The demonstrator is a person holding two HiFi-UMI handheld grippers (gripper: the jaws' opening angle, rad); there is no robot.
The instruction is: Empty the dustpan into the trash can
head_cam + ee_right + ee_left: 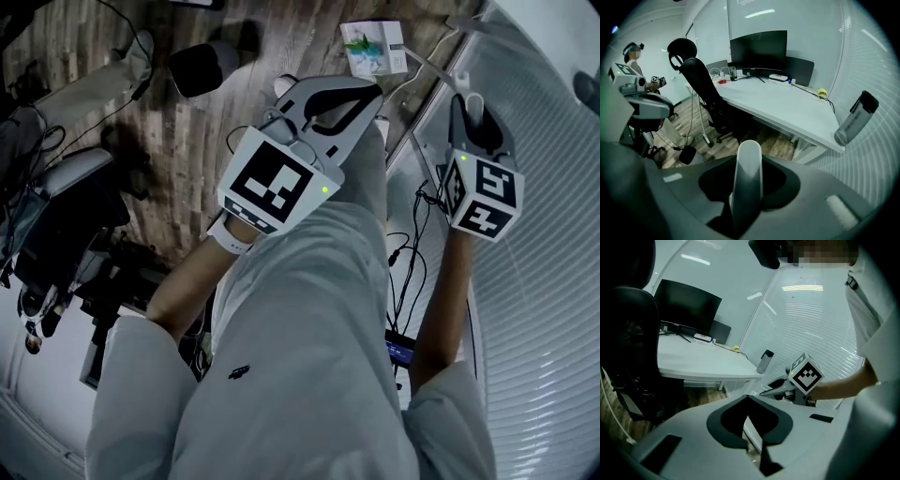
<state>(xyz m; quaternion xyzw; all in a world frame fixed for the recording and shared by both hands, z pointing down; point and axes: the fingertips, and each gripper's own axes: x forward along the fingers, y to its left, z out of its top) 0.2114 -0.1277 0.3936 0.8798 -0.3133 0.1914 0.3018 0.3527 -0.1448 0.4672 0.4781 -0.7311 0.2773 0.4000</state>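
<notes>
My right gripper (747, 161) is shut on a white rounded handle (746, 180) that stands up between its jaws; the dustpan's body is hidden below. In the head view this gripper (471, 105) is at the right, beside the slatted blind. My left gripper (364, 94) is held over the wooden floor, above my knee; its jaws are shut with nothing in them (748, 397). A small bin with a dark liner (200, 67) stands on the floor ahead and to the left, also seen as the bin (686, 153) near the chair's base.
A white desk (787, 110) carries a monitor (758, 49), with a black office chair (705, 89) before it and a bottle (855, 119) at its corner. Cables (408, 267) lie along the blind wall (548, 281). A carton (373, 47) lies on the floor.
</notes>
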